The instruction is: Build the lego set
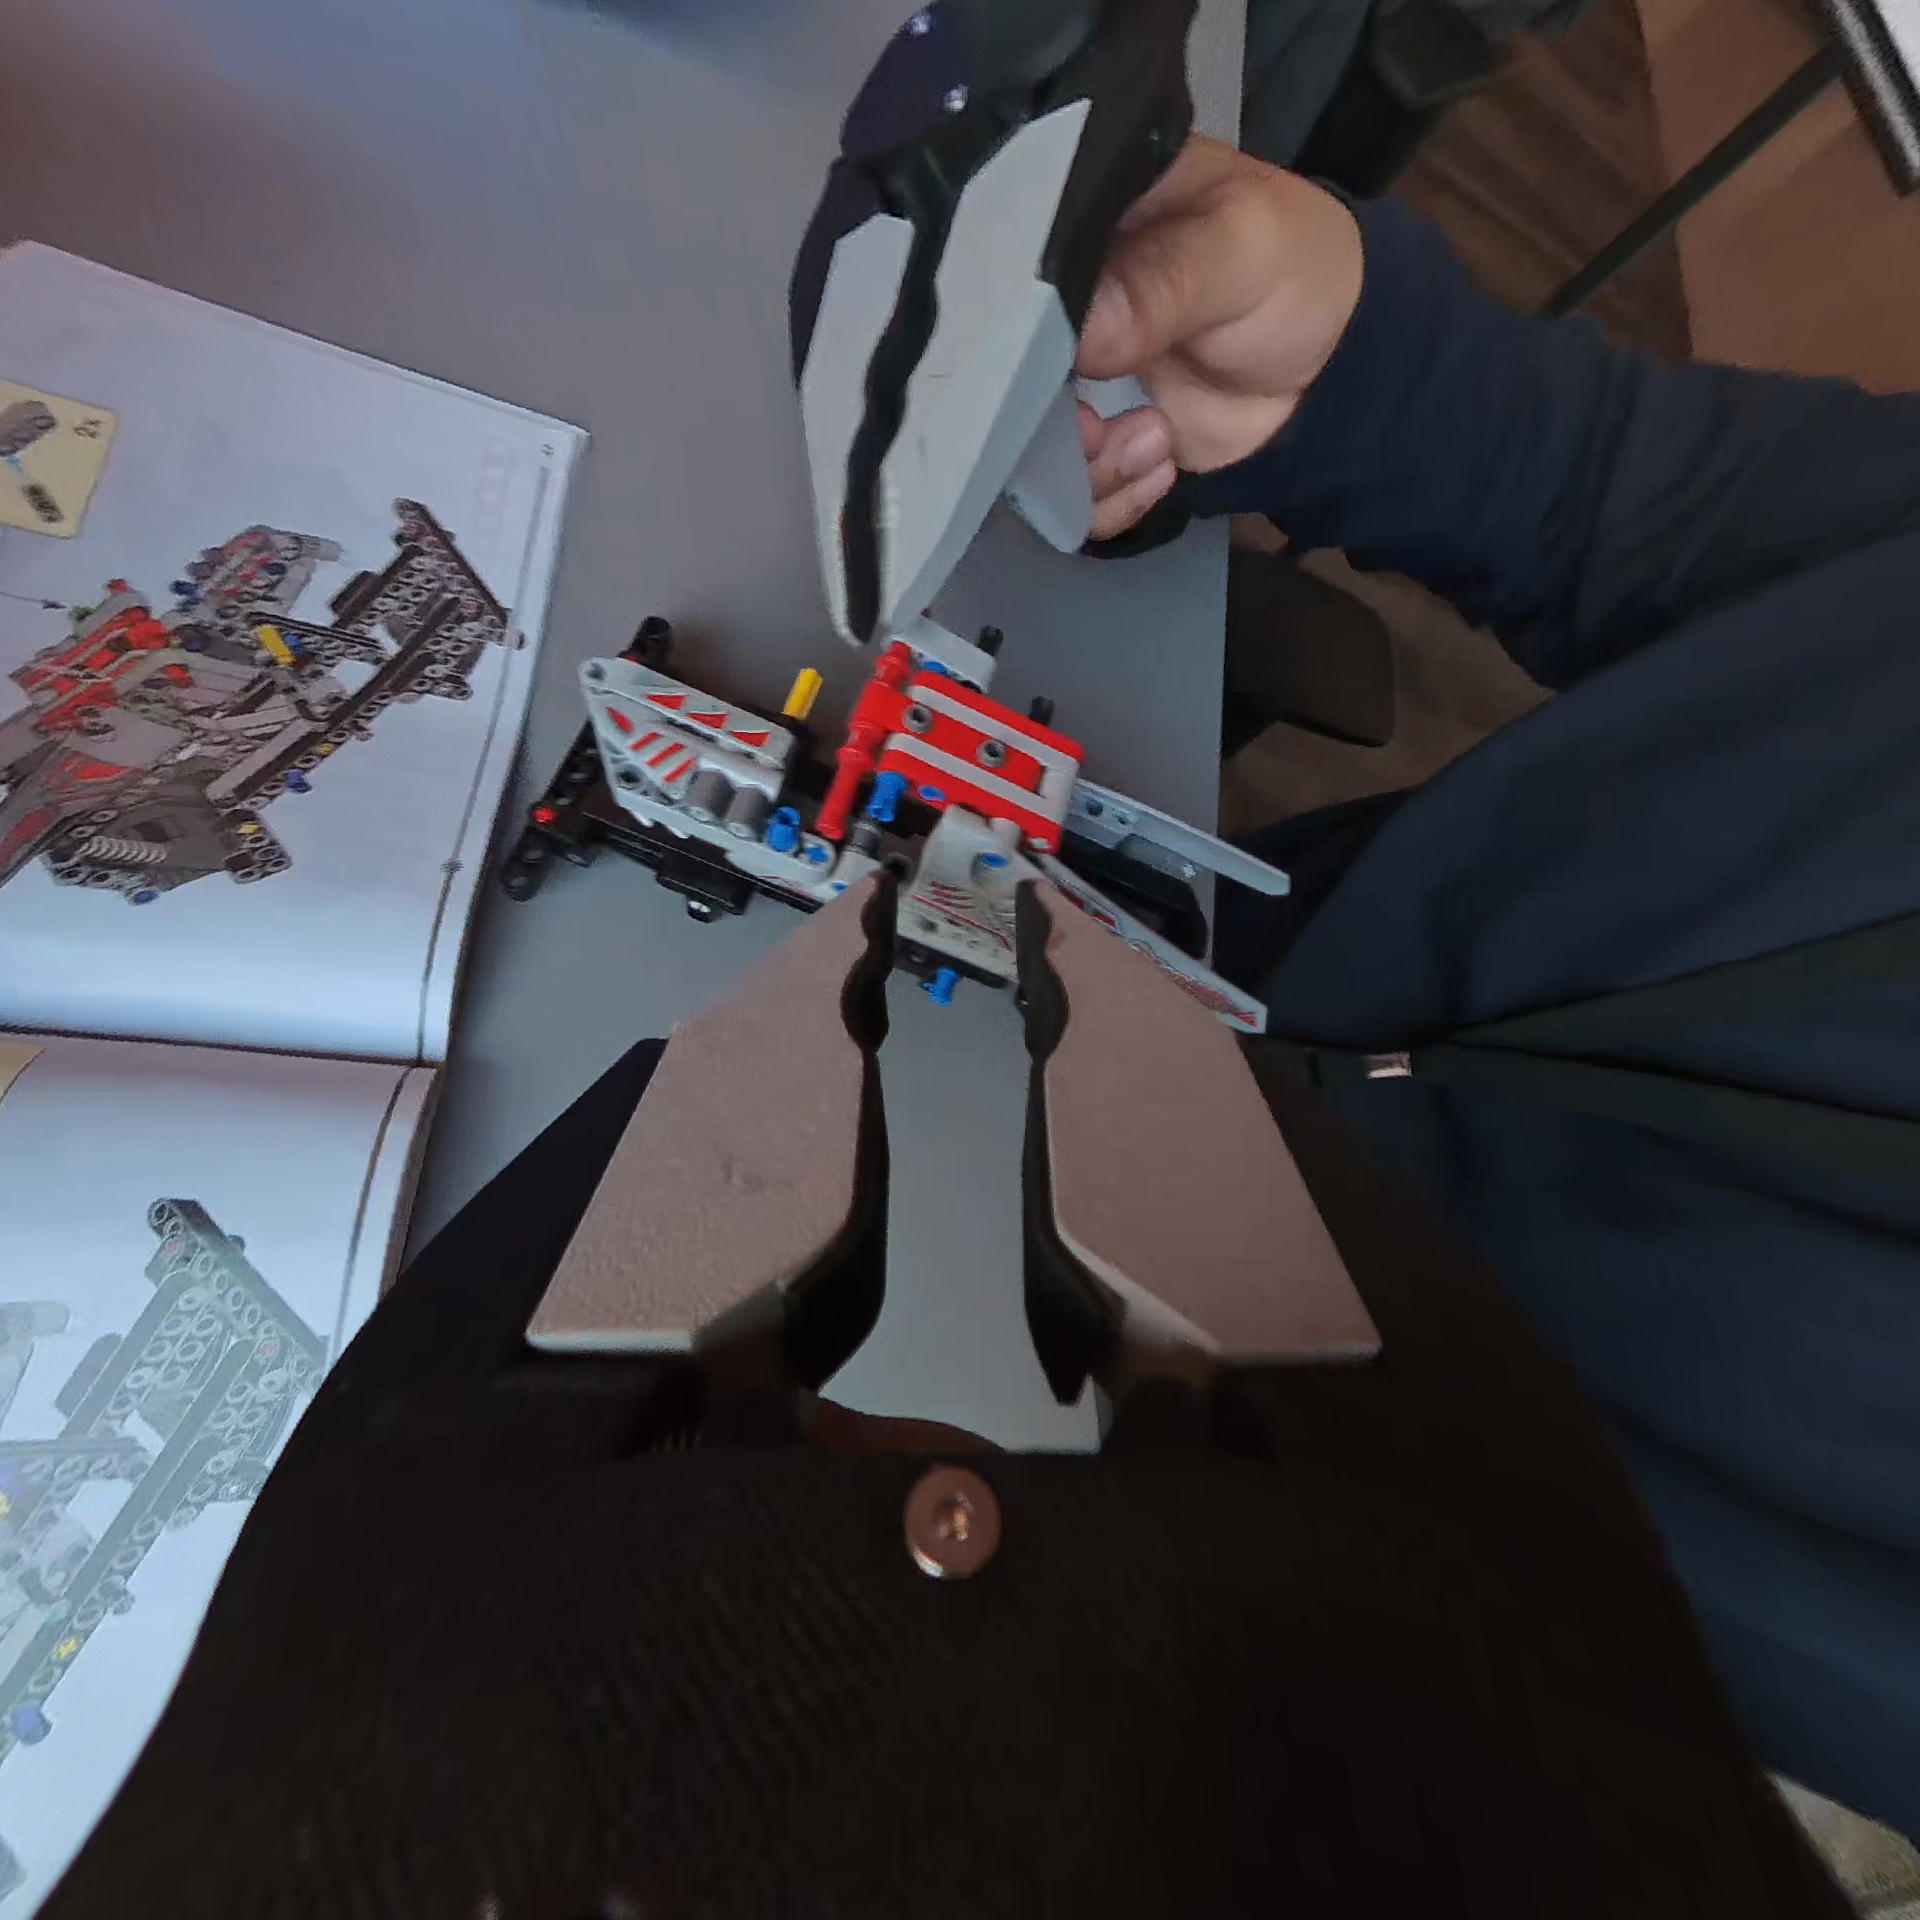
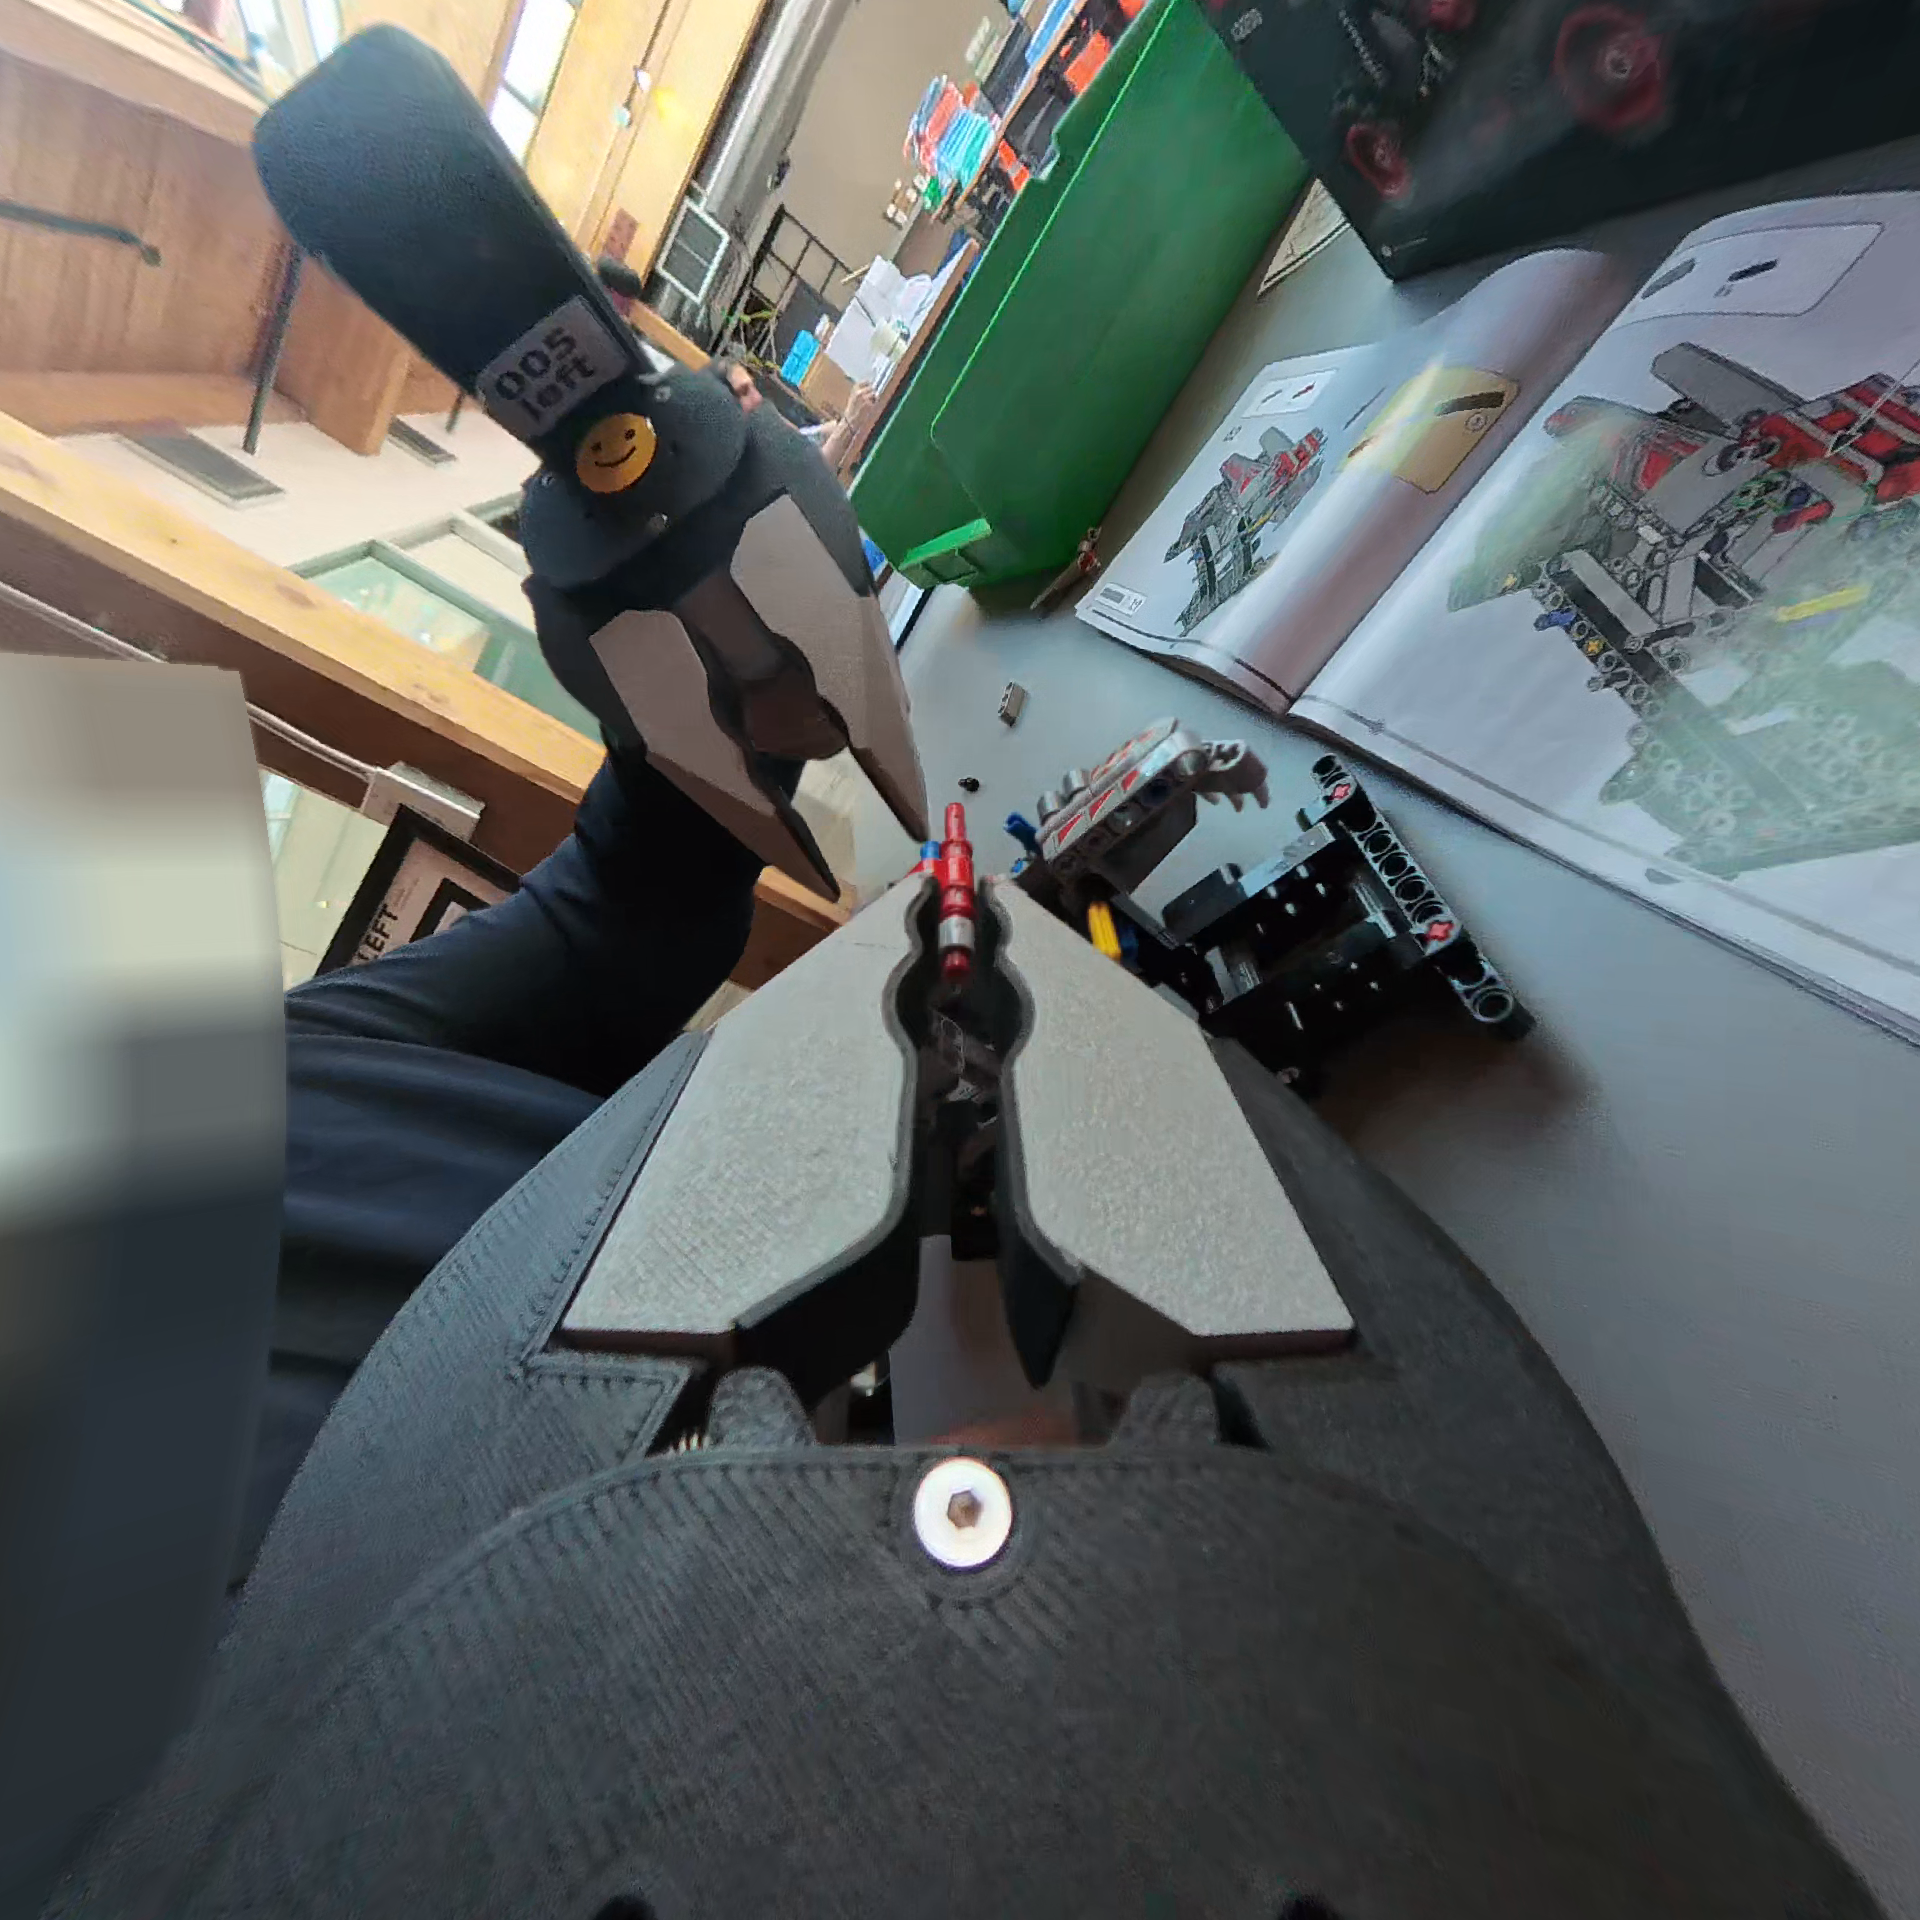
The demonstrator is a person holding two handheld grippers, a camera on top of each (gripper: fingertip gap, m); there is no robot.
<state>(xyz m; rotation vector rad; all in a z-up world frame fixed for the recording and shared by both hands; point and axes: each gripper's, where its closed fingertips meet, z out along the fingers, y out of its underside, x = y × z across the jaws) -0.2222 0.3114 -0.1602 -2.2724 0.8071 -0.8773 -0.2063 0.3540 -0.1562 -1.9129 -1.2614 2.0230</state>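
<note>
- Model (image 1: 831, 790) sits mid-frame in the left wrist view, on the grey table (image 1: 665, 260) close to its right edge. Partly built: black frame, grey side panels, red block (image 1: 977, 748) on top.
- Manual (image 1: 260, 644) lies open at left of frame and pictures a much bigger assembly, so I'd judge the build well short of done.
- Left gripper (image 1: 951, 894): fingers partly open, astride the model's near grey panel. Contact looks likely; a firm grip I cannot tell.
- Right gripper (image 2: 954, 914): nearly closed, pinching a red axle (image 2: 956, 883) at its tips, at the red block's top edge in the left wrist view.
- Loose bits: small grey piece (image 2: 1013, 701) and black pin (image 2: 969, 781) mid-frame in the right wrist view.
- Room: table edge is just right of the model, with the person's dark jacket (image 1: 1610, 935) past it. Little margin there.
- Open table is at upper left; green bin (image 2: 1039, 364) and dark box (image 2: 1558, 125) stand farther back.
</note>
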